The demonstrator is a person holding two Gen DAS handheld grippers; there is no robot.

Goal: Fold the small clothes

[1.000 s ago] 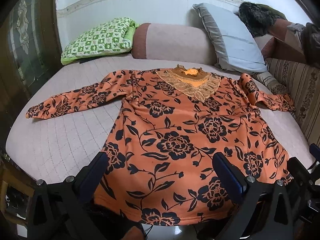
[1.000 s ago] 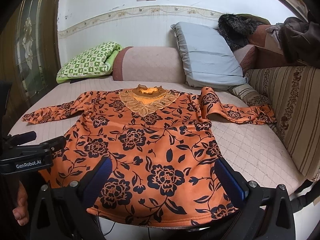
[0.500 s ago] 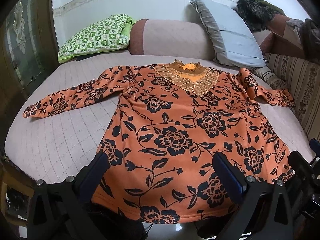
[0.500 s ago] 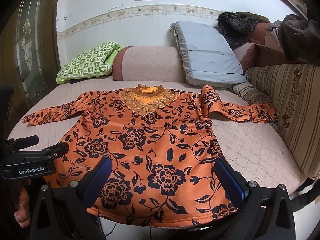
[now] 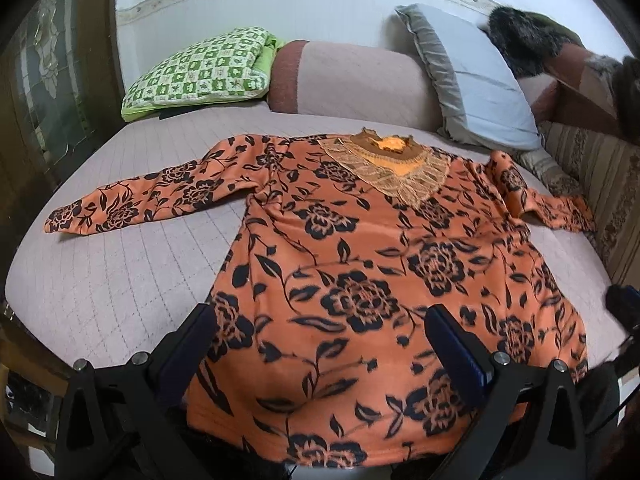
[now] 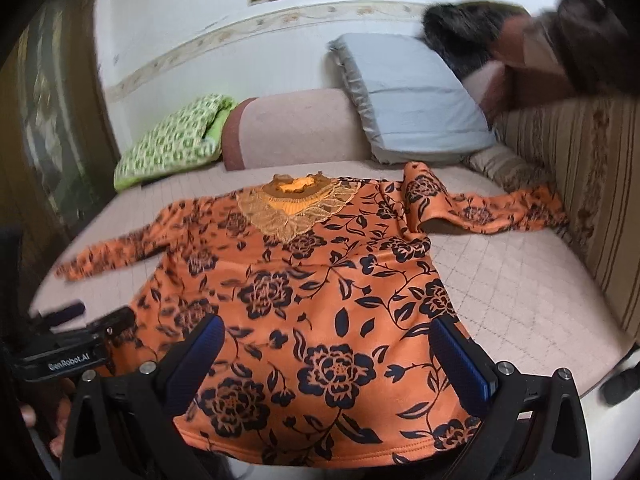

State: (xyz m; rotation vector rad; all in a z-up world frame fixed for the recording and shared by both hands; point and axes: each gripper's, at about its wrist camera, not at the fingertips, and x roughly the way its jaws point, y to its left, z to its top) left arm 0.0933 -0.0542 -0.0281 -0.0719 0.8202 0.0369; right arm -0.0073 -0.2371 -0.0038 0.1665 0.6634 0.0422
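Note:
An orange long-sleeved top with black flowers [image 5: 360, 264] lies flat and face up on the bed, lace collar [image 5: 396, 168] at the far end, hem hanging over the near edge. It also shows in the right wrist view [image 6: 320, 300]. Its left sleeve [image 5: 136, 200] stretches out to the left; its right sleeve [image 6: 480, 212] is bent toward the sofa back. My left gripper [image 5: 320, 344] is open and empty above the hem's left half. My right gripper [image 6: 328, 352] is open and empty above the hem's right half. The left gripper's body [image 6: 68, 356] shows at the right view's left edge.
The bed has a pinkish quilted cover [image 5: 104, 280]. At the back lie a green checked folded blanket [image 5: 200, 68], a pink bolster [image 5: 348, 80] and a grey pillow [image 5: 476, 84]. A striped sofa back [image 6: 600, 200] runs along the right. A dark wooden door frame [image 5: 24, 120] stands left.
Both grippers have moved forward and lower toward the hem; the top looks larger. The right wrist view has tilted and blurred. The top has not moved.

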